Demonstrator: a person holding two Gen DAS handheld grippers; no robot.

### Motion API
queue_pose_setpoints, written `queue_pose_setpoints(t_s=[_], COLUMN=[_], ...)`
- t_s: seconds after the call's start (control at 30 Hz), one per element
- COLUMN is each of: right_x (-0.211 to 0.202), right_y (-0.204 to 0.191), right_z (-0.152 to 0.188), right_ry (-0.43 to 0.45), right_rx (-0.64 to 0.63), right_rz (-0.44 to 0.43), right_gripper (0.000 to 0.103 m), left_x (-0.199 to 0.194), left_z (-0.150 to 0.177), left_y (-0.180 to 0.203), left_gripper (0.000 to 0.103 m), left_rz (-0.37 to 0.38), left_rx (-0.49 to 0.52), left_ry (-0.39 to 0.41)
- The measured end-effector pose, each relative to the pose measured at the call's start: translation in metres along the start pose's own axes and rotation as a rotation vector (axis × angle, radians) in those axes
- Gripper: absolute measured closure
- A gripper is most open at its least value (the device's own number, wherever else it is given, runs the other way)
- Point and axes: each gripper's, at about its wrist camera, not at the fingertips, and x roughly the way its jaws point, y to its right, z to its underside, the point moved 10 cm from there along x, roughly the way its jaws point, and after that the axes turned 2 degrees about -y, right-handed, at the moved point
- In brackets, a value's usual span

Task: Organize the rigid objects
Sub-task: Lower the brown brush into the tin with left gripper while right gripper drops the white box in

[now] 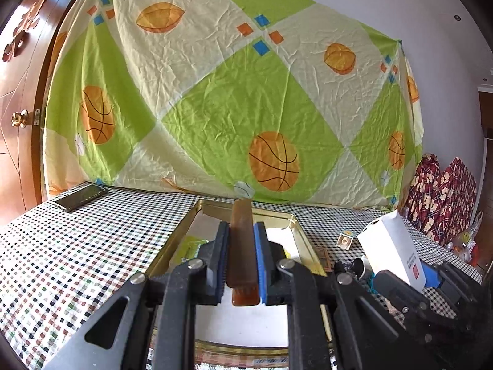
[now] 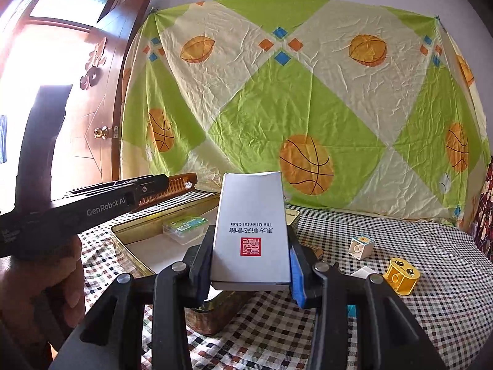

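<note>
Carrying two items at once toward the gold tin (image 2: pixel 129 232) looks like the step in hand: the left gripper (image 1: pixel 242 257) is clamped on a brown comb (image 1: pixel 242 246), held edge-up with its translucent amber spine running forward between the blue-faced pads, and the right gripper (image 2: pixel 251 260) is clenched on a white box (image 2: pixel 249 231), a flat matte carton with printed lettering and a red seal. Both items hang over or just in front of the shallow rectangular tin, whose shiny metal walls and pale floor already hold a clear plastic case (image 2: pixel 185 226) with a green label. My judgement is that the next move calls for lowering each piece flat into the free floor of the tin, beside that case, then opening the jaws; the comb wants turning onto its side so it does not tip. On the checked tablecloth (image 1: pixel 61 246) to the right lie a white toy block (image 2: pixel 361 246) and a yellow toy block (image 2: pixel 400 276), hard moulded plastic, still outside the tin. Farther left a dark phone (image 1: pixel 80 196) rests by the table edge, and behind everything hangs a creased basketball-print sheet (image 1: pixel 215 92).
</note>
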Motion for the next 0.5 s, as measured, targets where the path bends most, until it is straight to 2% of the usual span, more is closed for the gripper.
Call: queue_pose_setpoints(t_s=[0.2,0.4,0.5], right_x=[0.006,0.017,0.024], right_y=[-0.014,-0.022,-0.022], right_z=[-0.002,-0.012,-0.022], right_ry=[-0.016,-0.046,-0.036], right_rx=[-0.012,0.014,-0.015], right_rz=[-0.025,-0.079,-0.066], right_gripper=[0.060,0.060,0.060], left_x=[0.001,0.012,0.020], left_z=[0.001,-0.001,-0.001], left_y=[-0.014,-0.027,-0.029], left_gripper=[0.089,0.089,0.089], left_rz=[-0.012,-0.021,-0.012], left_rx=[-0.007,-0.008,-0.005], left_ry=[-0.017,-0.068,-0.094])
